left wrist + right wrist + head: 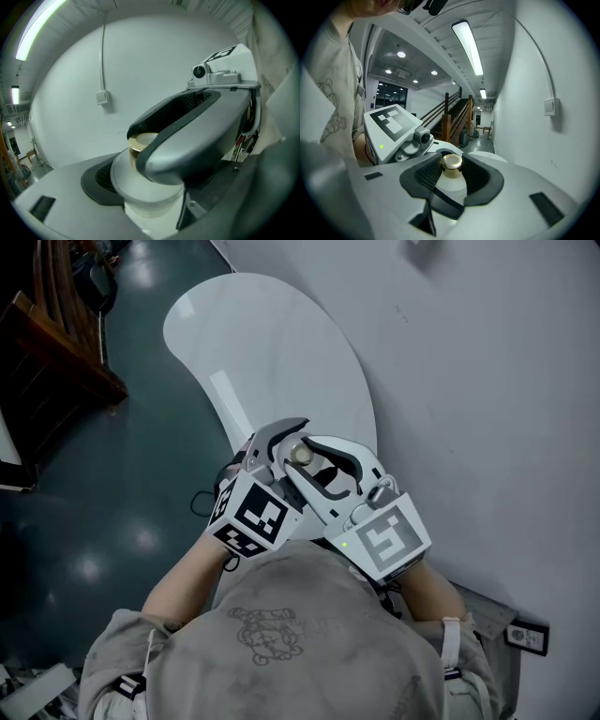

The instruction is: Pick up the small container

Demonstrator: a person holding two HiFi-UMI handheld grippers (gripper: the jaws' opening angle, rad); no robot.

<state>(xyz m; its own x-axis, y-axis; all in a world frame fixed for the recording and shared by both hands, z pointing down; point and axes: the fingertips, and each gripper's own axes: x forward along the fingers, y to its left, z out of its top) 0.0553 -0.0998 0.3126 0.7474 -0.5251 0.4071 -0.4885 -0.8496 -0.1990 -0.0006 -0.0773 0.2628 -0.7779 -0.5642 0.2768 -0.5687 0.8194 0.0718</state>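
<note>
Over the white bench beside the plain wall, the small container is held clear of the surface, left tool clamped on its pale body, right tool pinching the gold cap; judged best: hold both grips level, no twist.

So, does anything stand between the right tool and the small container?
Nothing visible does. The small white round container with a gold cap sits between the right tool's jaws, pads on its cap; the left tool holds its body.

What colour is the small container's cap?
The cap is gold, clearest in the right gripper view.
</note>
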